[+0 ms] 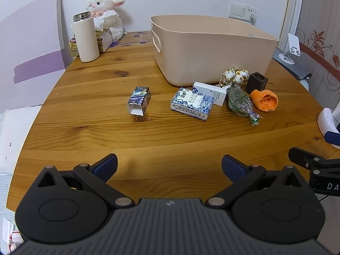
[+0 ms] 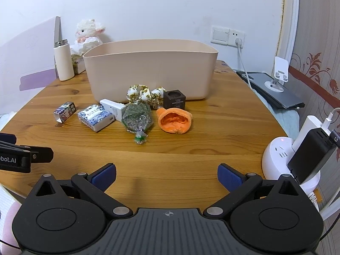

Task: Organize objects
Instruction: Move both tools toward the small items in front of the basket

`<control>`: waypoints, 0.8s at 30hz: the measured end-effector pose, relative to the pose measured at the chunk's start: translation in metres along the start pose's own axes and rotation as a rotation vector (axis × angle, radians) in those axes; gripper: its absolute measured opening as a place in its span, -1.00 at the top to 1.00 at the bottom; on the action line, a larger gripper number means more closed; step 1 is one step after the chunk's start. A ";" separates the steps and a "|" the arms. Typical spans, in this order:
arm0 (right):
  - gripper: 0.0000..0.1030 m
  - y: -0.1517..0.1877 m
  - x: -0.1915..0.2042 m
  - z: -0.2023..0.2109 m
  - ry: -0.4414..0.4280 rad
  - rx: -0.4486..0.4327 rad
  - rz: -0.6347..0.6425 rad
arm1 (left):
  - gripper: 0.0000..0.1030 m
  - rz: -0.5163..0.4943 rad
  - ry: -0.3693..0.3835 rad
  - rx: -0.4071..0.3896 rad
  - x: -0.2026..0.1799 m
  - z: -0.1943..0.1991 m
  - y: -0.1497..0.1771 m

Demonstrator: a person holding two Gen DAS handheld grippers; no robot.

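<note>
A beige plastic bin (image 1: 212,48) (image 2: 148,68) stands at the back of the wooden table (image 1: 106,131). In front of it lie a small cartoon carton (image 1: 139,103) (image 2: 64,111), a blue-and-white patterned box (image 1: 192,103) (image 2: 95,118), a white box (image 1: 212,92) (image 2: 112,106), a green herb bag (image 1: 240,102) (image 2: 138,119), an orange cloth (image 1: 264,99) (image 2: 175,120), a leopard scrunchie (image 1: 233,76) (image 2: 145,94) and a dark cube (image 1: 256,81) (image 2: 174,99). My left gripper (image 1: 169,166) is open and empty near the front edge. My right gripper (image 2: 166,176) is open and empty too.
A white thermos (image 1: 85,38) (image 2: 63,61), a plush lamb (image 1: 106,12) (image 2: 88,34) and tissue packs stand back left. A white round power strip with plugs (image 2: 291,155) sits at the table's right edge. A phone stand (image 2: 278,74) and laptop are beyond the right edge.
</note>
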State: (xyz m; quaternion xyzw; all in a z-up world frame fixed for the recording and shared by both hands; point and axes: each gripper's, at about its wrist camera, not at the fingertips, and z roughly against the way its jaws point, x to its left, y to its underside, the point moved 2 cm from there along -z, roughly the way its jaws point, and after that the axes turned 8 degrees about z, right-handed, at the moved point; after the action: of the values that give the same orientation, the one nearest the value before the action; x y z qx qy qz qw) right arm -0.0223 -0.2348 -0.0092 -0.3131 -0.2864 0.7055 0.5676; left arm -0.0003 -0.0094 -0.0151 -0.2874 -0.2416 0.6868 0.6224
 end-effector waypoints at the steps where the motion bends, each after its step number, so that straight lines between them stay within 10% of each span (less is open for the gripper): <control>1: -1.00 0.000 0.000 0.000 0.002 0.001 -0.001 | -1.00 0.002 0.004 0.002 0.000 0.000 0.000; 24: -1.00 0.000 -0.001 -0.004 0.017 0.016 -0.023 | -1.00 0.013 0.014 0.006 0.000 0.002 0.000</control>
State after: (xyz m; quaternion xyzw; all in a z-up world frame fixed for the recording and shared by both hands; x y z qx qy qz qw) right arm -0.0195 -0.2360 -0.0117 -0.3112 -0.2794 0.6985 0.5807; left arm -0.0016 -0.0098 -0.0139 -0.2918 -0.2335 0.6896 0.6204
